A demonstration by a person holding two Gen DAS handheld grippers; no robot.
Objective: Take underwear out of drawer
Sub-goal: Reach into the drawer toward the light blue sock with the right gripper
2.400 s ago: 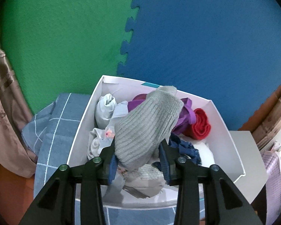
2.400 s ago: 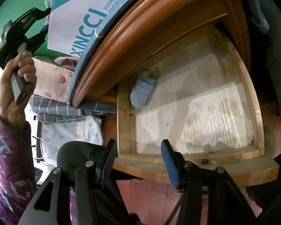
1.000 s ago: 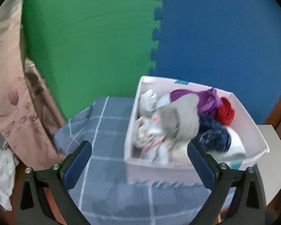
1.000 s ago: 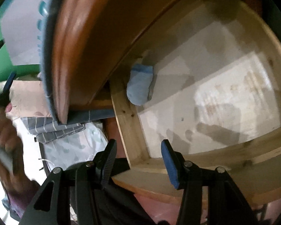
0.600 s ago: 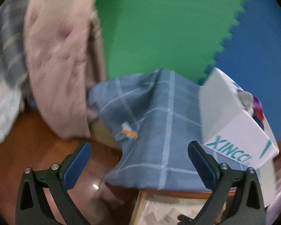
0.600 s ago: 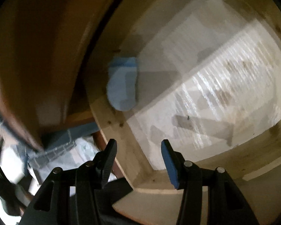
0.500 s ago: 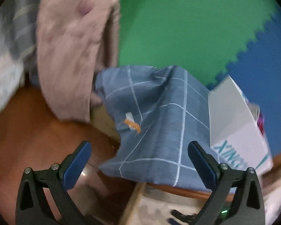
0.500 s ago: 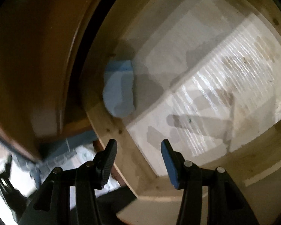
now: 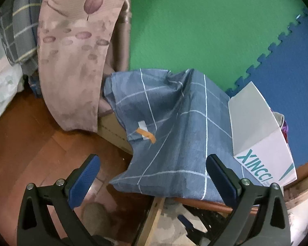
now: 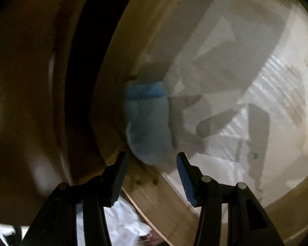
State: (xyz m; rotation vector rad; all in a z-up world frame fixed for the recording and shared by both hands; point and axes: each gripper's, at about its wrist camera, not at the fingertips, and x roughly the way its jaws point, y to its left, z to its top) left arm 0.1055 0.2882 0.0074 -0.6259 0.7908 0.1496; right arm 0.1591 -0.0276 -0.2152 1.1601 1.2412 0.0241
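right tongs (image 10: 152,170) apart | blue underwear (image 10: 147,123) against drawer (image 10: 113,94) wall

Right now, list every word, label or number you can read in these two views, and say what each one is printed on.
"XINCCI" in teal letters on the side of the white box, left wrist view.
The orange and white tag on the blue checked cloth: no readable text.
Right wrist view, drawer: no text.
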